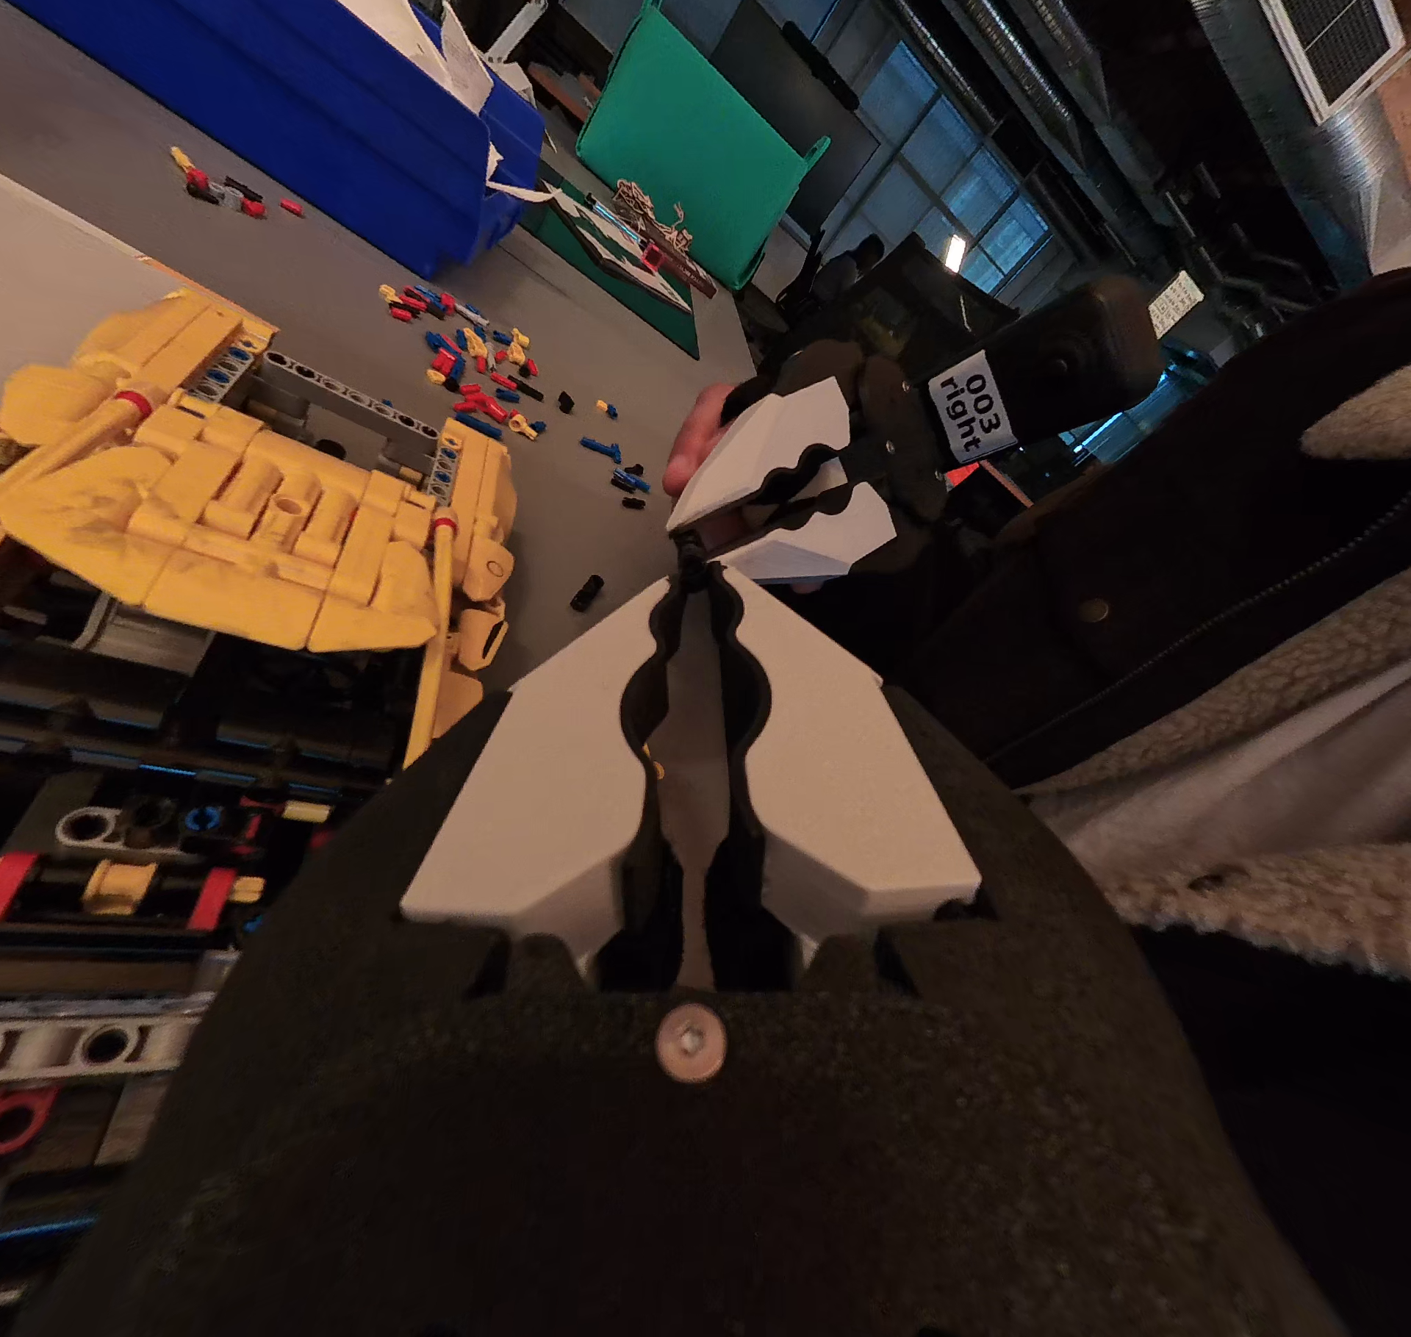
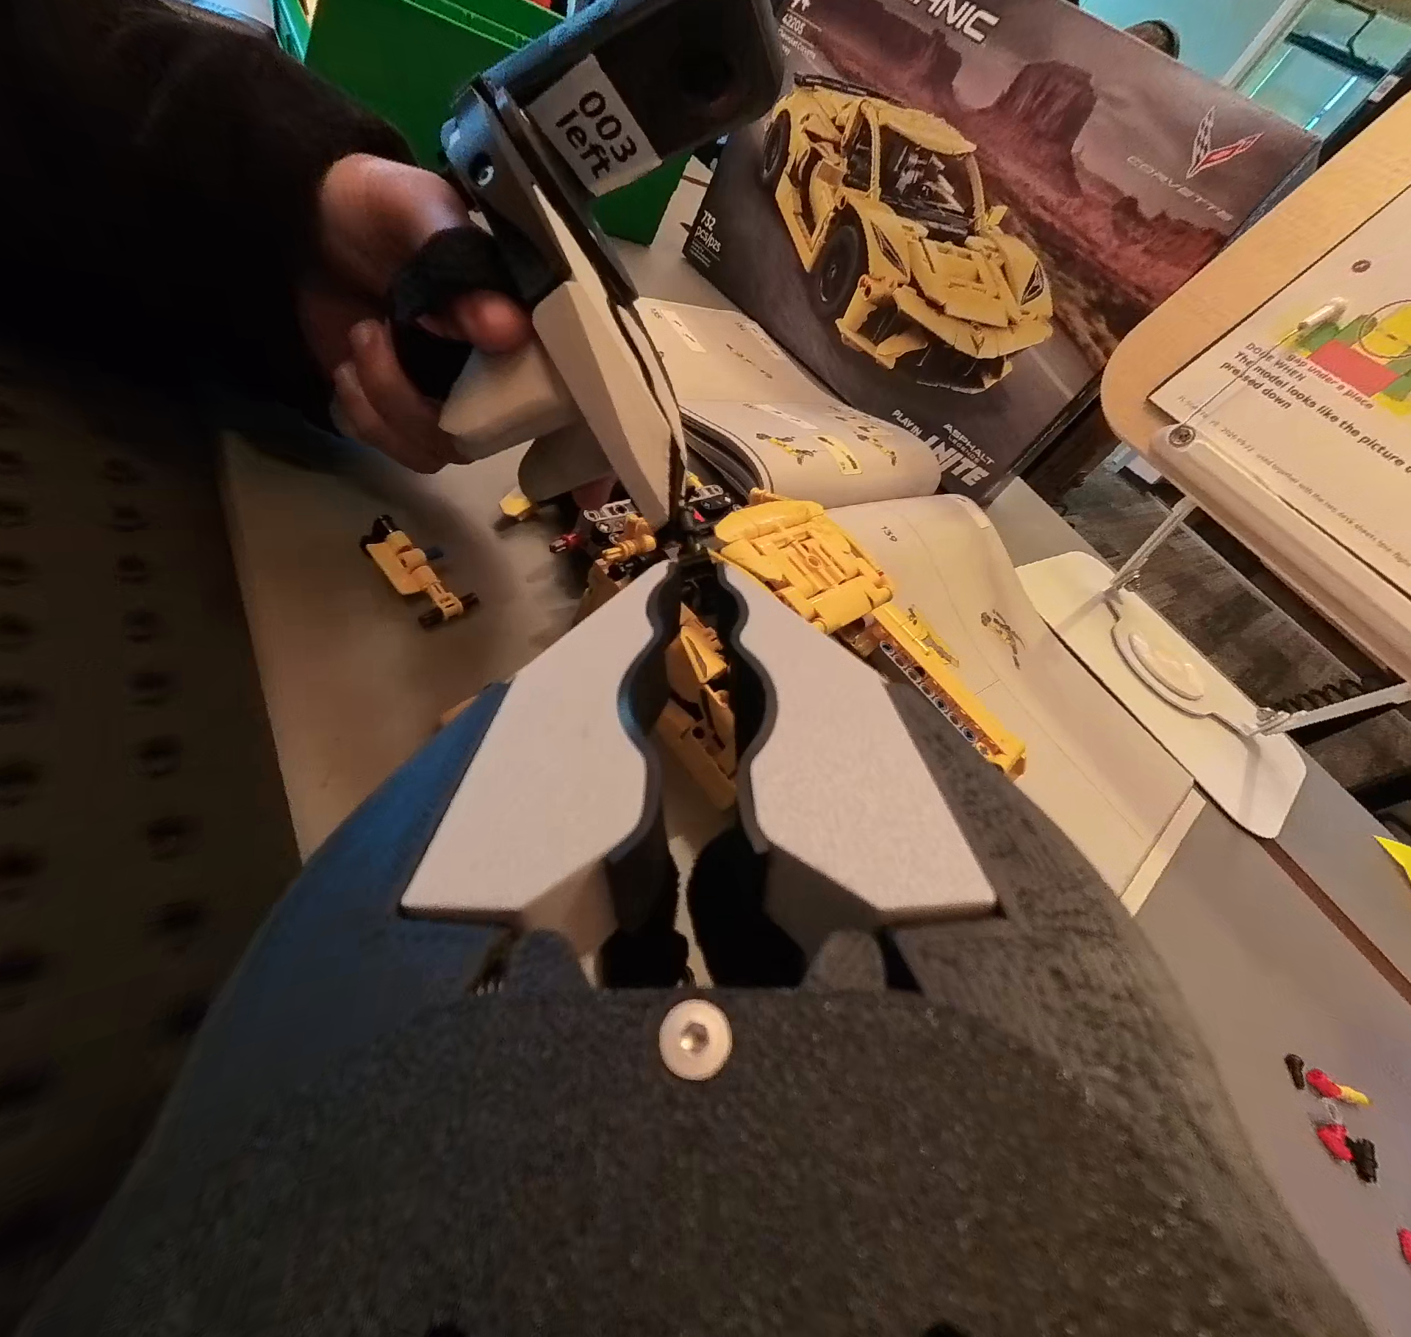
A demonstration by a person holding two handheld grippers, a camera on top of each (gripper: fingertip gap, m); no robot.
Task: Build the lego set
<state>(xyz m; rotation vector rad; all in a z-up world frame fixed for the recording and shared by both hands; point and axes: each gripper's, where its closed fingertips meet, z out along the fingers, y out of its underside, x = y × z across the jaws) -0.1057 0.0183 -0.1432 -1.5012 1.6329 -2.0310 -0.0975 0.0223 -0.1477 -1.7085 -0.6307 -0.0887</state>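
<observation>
We have both claws, left claw (image 1: 691, 575) and right claw (image 2: 691, 548), pinched tip to tip on one small black pin (image 1: 691, 553). Yellow car body (image 1: 252, 506) at 9 o'clock is largely built; loose pieces (image 1: 489, 376) on the bench (image 1: 343, 269) remain.

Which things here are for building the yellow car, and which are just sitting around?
For the job:
- yellow car model
- small black piece pinched between left gripper and right gripper
- loose pieces
- instruction booklet
- set box

Just lying about:
- blue bins
- green bag
</observation>
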